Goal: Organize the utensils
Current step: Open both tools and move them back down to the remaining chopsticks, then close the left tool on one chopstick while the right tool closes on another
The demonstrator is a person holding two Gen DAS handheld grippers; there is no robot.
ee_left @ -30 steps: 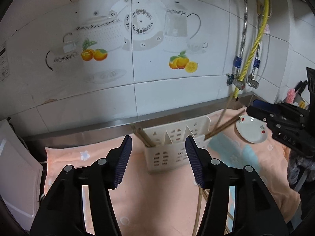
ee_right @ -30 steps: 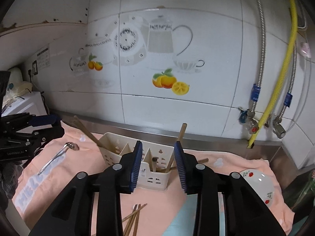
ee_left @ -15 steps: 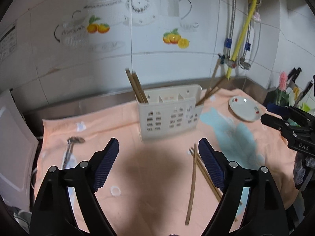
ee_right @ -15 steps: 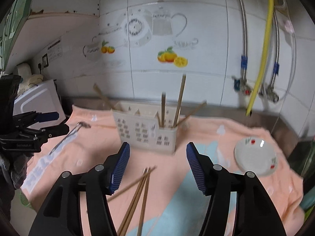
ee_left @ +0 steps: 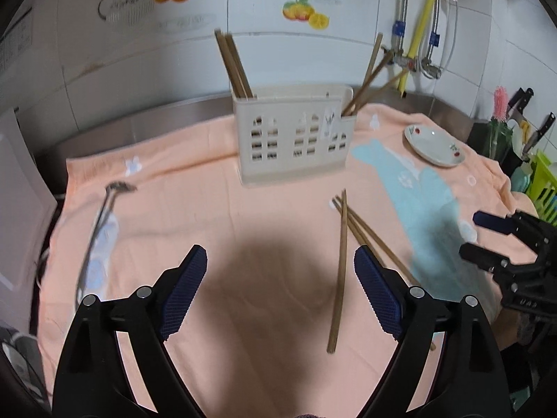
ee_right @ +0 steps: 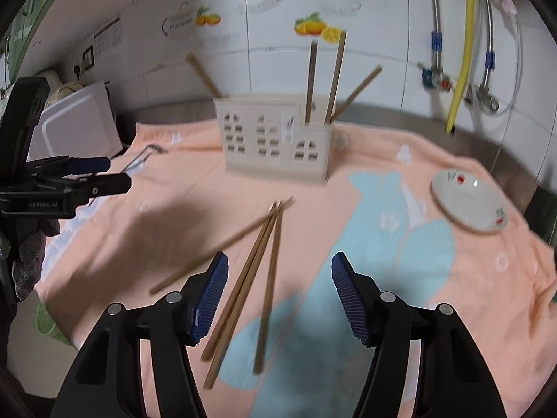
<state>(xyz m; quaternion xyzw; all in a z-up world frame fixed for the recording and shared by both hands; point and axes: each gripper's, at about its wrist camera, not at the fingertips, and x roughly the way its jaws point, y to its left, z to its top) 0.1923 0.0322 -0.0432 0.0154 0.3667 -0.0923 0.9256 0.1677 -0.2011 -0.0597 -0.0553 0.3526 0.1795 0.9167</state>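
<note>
A cream slotted utensil holder [ee_left: 292,136] [ee_right: 275,139] stands on the peach towel [ee_left: 209,209], with chopsticks upright in its left [ee_left: 233,66] and right [ee_left: 365,76] end compartments. Several loose chopsticks [ee_left: 339,271] [ee_right: 269,278] lie on the towel in front of it. A metal utensil [ee_left: 101,216] [ee_right: 142,155] lies at the towel's left. My left gripper [ee_left: 280,257] hovers over bare towel, jaws opening, nothing between them. My right gripper [ee_right: 280,261] hovers over the loose chopsticks, jaws opening, pads touching nothing. Each gripper shows in the other's view [ee_left: 487,237] [ee_right: 104,174].
A small white plate [ee_left: 431,144] [ee_right: 470,202] sits on the towel at the right. A white appliance [ee_right: 76,122] stands off the left edge. Knives [ee_left: 522,104] and a green rack [ee_left: 543,188] are at the far right. Pipes [ee_right: 463,45] run down the tiled wall behind.
Both grippers have drawn back from the holder and sunk towards the towel, and their jaws have spread wider. The loose chopsticks now lie in view beneath them.
</note>
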